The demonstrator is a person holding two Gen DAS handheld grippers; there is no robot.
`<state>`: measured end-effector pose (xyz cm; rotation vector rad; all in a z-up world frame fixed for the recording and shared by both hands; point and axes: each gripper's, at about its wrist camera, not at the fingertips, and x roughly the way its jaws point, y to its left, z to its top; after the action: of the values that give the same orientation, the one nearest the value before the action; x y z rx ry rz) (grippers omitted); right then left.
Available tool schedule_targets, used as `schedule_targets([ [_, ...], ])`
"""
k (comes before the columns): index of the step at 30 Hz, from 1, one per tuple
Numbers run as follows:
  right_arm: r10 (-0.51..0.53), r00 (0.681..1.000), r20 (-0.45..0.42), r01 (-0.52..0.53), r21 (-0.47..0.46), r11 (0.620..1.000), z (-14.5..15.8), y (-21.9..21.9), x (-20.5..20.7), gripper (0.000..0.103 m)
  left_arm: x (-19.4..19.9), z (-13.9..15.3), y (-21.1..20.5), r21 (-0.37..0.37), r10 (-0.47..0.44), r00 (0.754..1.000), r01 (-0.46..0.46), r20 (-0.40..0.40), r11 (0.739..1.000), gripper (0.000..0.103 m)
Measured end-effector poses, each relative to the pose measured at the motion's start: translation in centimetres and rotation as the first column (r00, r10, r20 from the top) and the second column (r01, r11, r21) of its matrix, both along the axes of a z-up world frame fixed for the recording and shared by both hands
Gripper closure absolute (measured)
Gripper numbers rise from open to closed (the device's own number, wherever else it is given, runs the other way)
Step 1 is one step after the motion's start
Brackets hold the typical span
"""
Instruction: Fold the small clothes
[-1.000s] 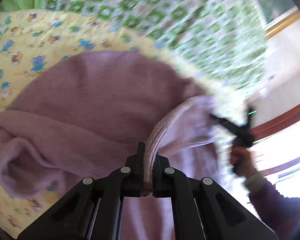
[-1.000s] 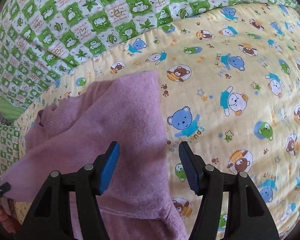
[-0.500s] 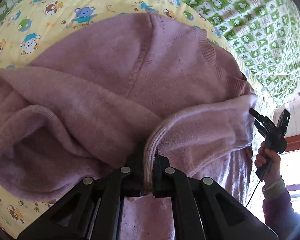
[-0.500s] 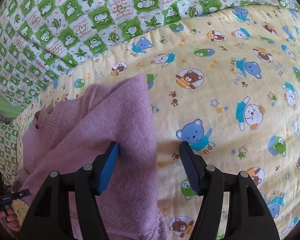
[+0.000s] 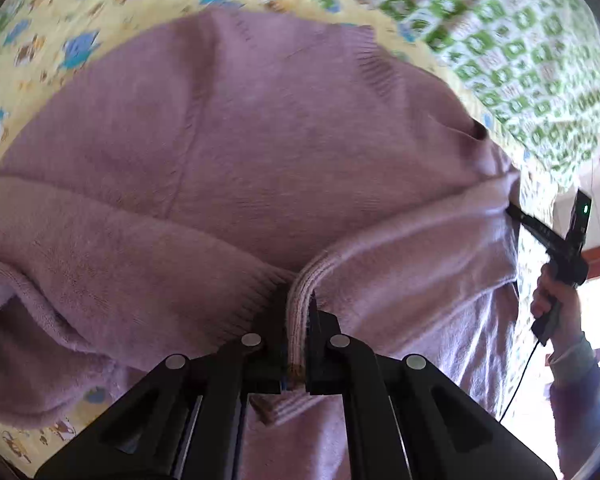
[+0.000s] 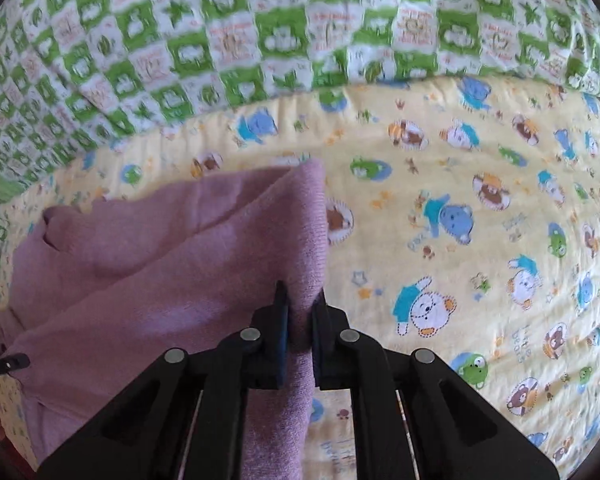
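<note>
With both the left gripper (image 5: 298,344) and right gripper (image 6: 300,320) clamped on the sweater (image 5: 260,140) lying on the quilt (image 6: 460,220), carry the hem over evenly, keeping it taut.

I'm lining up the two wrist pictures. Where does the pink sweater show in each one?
Left wrist: the sweater fills most of the frame, its ribbed edge pinched in the left gripper at bottom centre.
Right wrist: it lies in the left half, one edge clamped in the right gripper.
Shared landmark: the yellow bear-print sheet under it, bordered by the green checked quilt.
</note>
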<state>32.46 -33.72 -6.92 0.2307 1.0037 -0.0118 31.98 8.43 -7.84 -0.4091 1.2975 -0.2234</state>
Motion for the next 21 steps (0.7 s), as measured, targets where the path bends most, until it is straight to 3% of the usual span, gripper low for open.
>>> schedule_targets([
  [4,-0.025,1.000,0.000,0.025,0.000,1.000,0.0,0.3,0.2,0.087,-0.3,0.7,0.5,-0.017,0.001,1.000,-0.001,-0.001,1.000,0.097],
  [6,-0.044,0.999,-0.009,0.044,-0.011,0.999,0.8,0.5,-0.2,0.066,-0.8,1.8,0.5,-0.005,0.006,1.000,-0.006,0.014,1.000,0.096],
  [7,-0.048,0.999,0.003,0.048,-0.010,0.999,1.5,0.5,-0.5,0.064,-1.2,2.3,0.7,-0.008,0.015,1.000,-0.015,0.021,1.000,0.096],
  [14,-0.028,0.996,0.083,0.021,0.086,0.996,5.2,2.6,-5.2,0.063,-4.9,4.2,3.7,-0.066,0.102,0.994,-0.100,0.027,0.993,0.087],
  [16,-0.013,0.996,0.084,0.004,0.106,0.994,5.5,3.9,-6.8,0.062,-5.7,3.7,4.5,-0.074,0.130,0.992,-0.129,0.000,0.989,0.081],
  [21,0.058,0.997,0.059,-0.065,0.133,0.989,5.6,7.7,-11.1,0.061,-5.3,1.5,6.7,-0.113,0.237,0.970,-0.242,-0.056,0.964,0.079],
])
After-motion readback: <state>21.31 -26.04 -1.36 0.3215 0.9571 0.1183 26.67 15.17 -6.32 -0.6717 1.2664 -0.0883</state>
